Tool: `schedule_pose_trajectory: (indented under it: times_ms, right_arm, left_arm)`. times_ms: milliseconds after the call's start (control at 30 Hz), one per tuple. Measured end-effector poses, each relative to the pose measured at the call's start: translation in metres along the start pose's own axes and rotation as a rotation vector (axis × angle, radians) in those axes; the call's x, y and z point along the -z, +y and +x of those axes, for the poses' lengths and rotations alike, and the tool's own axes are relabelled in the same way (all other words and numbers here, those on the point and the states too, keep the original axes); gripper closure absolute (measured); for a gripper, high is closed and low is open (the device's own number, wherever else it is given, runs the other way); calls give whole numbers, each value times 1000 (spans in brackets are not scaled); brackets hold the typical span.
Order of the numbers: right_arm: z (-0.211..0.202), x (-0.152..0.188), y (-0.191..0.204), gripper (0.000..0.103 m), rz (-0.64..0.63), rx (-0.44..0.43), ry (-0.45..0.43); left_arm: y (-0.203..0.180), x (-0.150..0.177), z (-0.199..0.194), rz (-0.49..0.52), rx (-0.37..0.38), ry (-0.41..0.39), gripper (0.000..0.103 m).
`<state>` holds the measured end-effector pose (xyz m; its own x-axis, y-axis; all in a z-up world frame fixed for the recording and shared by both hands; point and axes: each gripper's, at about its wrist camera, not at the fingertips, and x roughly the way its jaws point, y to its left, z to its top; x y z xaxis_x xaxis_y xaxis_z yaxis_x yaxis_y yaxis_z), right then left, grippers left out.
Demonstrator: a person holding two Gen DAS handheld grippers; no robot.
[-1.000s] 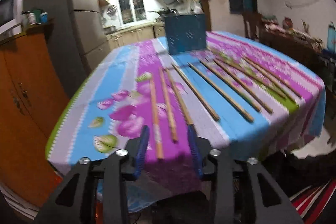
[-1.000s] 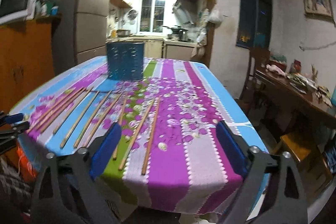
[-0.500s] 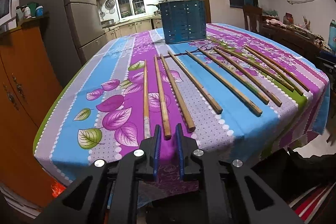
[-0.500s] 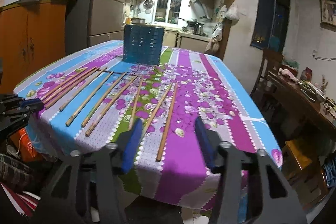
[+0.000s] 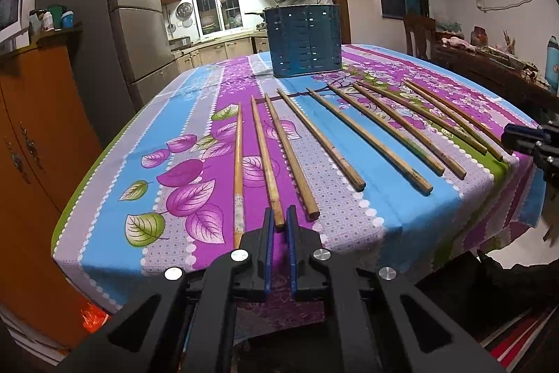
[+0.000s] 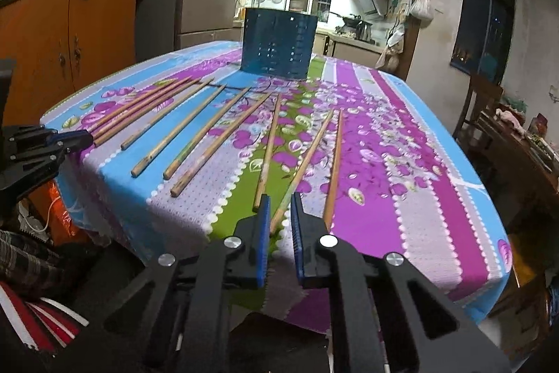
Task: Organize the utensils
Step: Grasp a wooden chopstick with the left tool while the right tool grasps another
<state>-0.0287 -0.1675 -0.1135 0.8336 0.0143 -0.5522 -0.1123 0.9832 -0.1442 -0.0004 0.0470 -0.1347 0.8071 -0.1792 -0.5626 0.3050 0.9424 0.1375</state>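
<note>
Several wooden chopsticks lie side by side on the flowered tablecloth (image 5: 367, 215), pointing toward a blue perforated utensil holder (image 5: 305, 41) at the far end; the holder also shows in the right wrist view (image 6: 277, 44). My left gripper (image 5: 278, 219) is nearly shut around the near end of the second chopstick from the left (image 5: 265, 163). My right gripper (image 6: 280, 210) is nearly shut around the near end of the second chopstick from the right (image 6: 304, 166). Both chopsticks still rest on the cloth.
An orange cabinet (image 5: 31, 135) and a grey fridge (image 5: 136, 23) stand left of the table. A wooden chair (image 6: 485, 103) and a cluttered side table (image 6: 524, 156) stand to the right. The near table edge (image 6: 244, 219) lies right under both grippers.
Both grippers have moved in to the table's near edge and closed from wide open to a narrow gap, each around the end of one chopstick.
</note>
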Motion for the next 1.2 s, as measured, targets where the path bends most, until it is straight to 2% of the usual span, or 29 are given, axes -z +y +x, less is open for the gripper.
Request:
schedule_pose_trajectory:
  times_ms: [167,400,633,900,1200]
  right_arm:
    - [8,6,3,93,12,4,25]
    - [13,9,8,94,54,73,23]
    - [12,9,4,97,113,70,19]
    - [-6,-4,0,98,116,85,-70]
    - [-27,-36,-7,98,69,83,-185]
  left_arm:
    - [0,0,0,-1,4,2,95]
    - [1,0,1,13,13,0,95]
    - [3,0,0,2,30,-8,95]
    - [6,-4,-1,1,20,-5,95]
    - [7,-19,-13,24,-4,-48,95]
